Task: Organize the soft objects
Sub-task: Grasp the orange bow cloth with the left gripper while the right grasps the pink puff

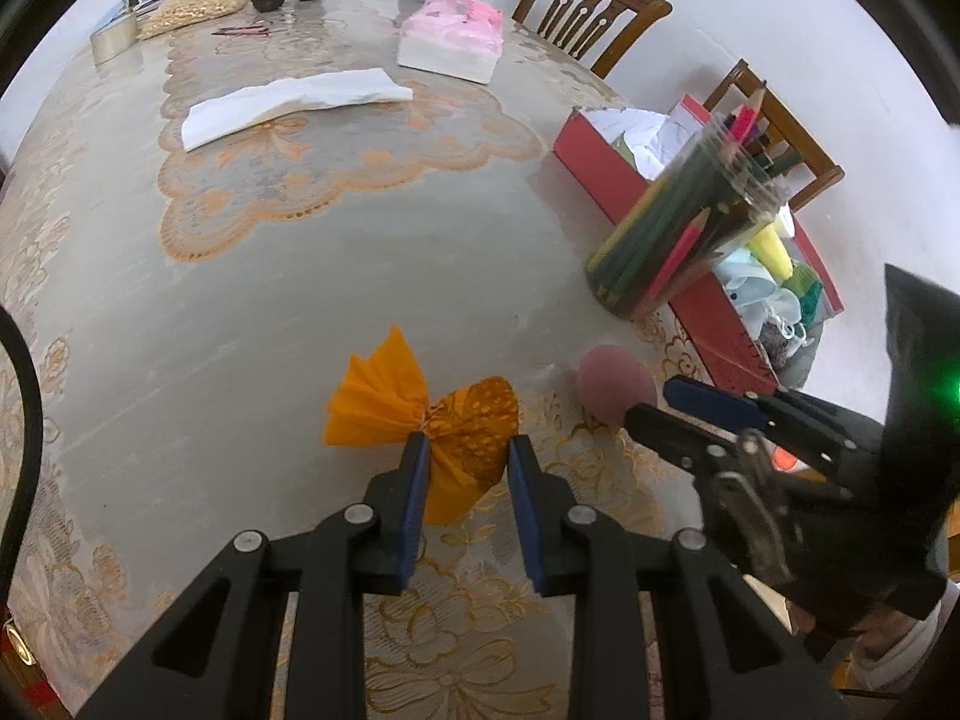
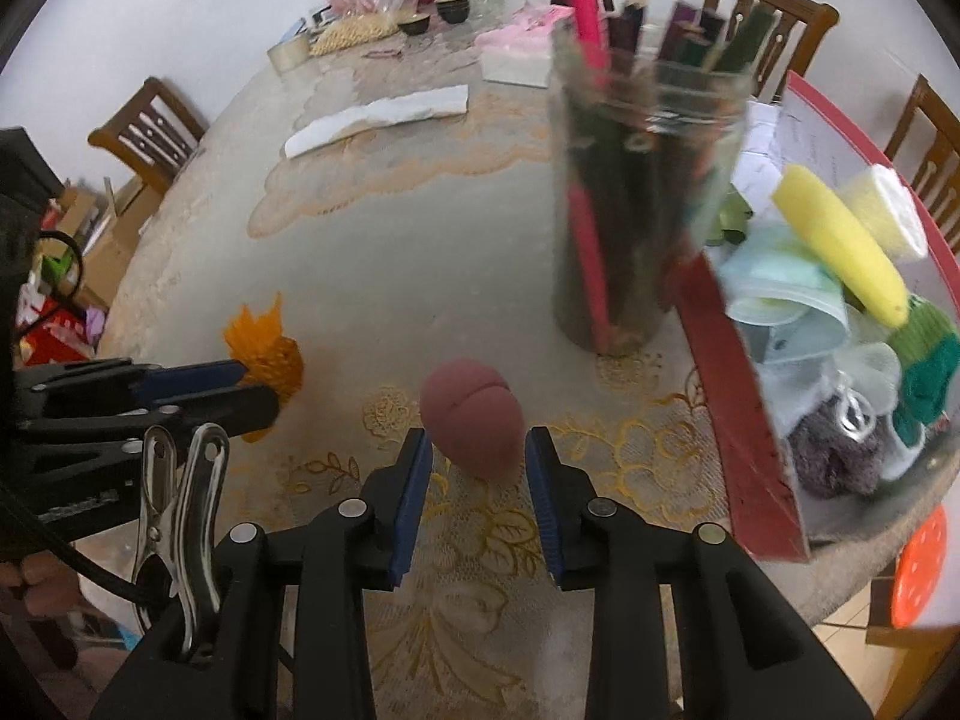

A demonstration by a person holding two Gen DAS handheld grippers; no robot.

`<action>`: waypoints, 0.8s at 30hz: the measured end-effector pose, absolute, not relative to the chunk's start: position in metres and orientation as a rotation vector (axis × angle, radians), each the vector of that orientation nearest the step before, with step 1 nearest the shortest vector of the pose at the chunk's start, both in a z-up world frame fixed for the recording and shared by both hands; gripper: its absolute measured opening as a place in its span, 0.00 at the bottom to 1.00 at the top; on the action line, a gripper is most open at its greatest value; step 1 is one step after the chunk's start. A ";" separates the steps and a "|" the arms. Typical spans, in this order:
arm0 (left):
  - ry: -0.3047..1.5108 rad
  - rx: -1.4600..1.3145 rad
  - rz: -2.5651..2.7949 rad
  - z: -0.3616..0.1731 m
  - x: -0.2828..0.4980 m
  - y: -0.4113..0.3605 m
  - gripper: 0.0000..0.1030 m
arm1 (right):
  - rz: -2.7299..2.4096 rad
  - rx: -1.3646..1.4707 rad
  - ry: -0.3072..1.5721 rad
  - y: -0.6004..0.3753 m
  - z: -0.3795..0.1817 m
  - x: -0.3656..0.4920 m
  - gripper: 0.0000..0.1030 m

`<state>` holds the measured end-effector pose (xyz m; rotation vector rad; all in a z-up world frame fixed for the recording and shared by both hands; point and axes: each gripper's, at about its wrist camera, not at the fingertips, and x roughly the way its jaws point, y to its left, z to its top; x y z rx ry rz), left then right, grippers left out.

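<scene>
An orange mesh-and-paper puff [image 1: 447, 429] lies on the table's near part. My left gripper [image 1: 468, 450] is open, its fingers on either side of the puff's near end. A pink peach-shaped soft ball [image 2: 472, 425] lies to the right of the puff. My right gripper [image 2: 480, 450] is open, with its fingers on either side of the ball. The ball [image 1: 615, 387] and the right gripper [image 1: 663, 399] also show in the left wrist view; the puff [image 2: 270, 360] and left gripper [image 2: 255, 387] show in the right wrist view.
A red box [image 2: 747, 408] at the right holds sponges, cloths and other soft items. A clear jar of coloured pencils [image 2: 630, 204] stands beside it. Farther back lie a white folded towel [image 1: 288, 105], a pink tissue pack [image 1: 453, 39], bowls and a kettle. Wooden chairs surround the table.
</scene>
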<state>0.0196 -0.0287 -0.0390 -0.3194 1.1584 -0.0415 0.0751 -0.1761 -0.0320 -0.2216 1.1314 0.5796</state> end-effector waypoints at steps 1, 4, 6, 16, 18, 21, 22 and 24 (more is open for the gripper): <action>1.159 -0.320 -0.039 -0.039 0.019 -0.028 0.27 | 0.578 -0.232 1.135 -0.173 -0.035 0.076 0.32; 1.159 -0.320 -0.036 -0.039 0.017 -0.027 0.27 | 0.569 -0.265 1.127 -0.167 -0.040 0.077 0.32; 1.159 -0.318 -0.034 -0.039 0.018 -0.027 0.27 | 0.569 -0.272 1.111 -0.166 -0.040 0.077 0.32; 1.159 -0.314 -0.033 -0.039 0.017 -0.027 0.27 | 0.577 -0.288 1.099 -0.161 -0.041 0.080 0.32; 1.160 -0.311 -0.031 -0.039 0.017 -0.028 0.27 | 0.580 -0.281 1.102 -0.162 -0.042 0.080 0.32; 1.160 -0.307 -0.031 -0.038 0.017 -0.028 0.27 | 0.584 -0.267 1.107 -0.165 -0.042 0.082 0.32; 1.159 -0.306 -0.031 -0.038 0.017 -0.029 0.27 | 0.585 -0.270 1.106 -0.164 -0.042 0.083 0.32; 1.157 -0.304 -0.032 -0.037 0.017 -0.029 0.27 | 0.586 -0.273 1.098 -0.165 -0.042 0.082 0.33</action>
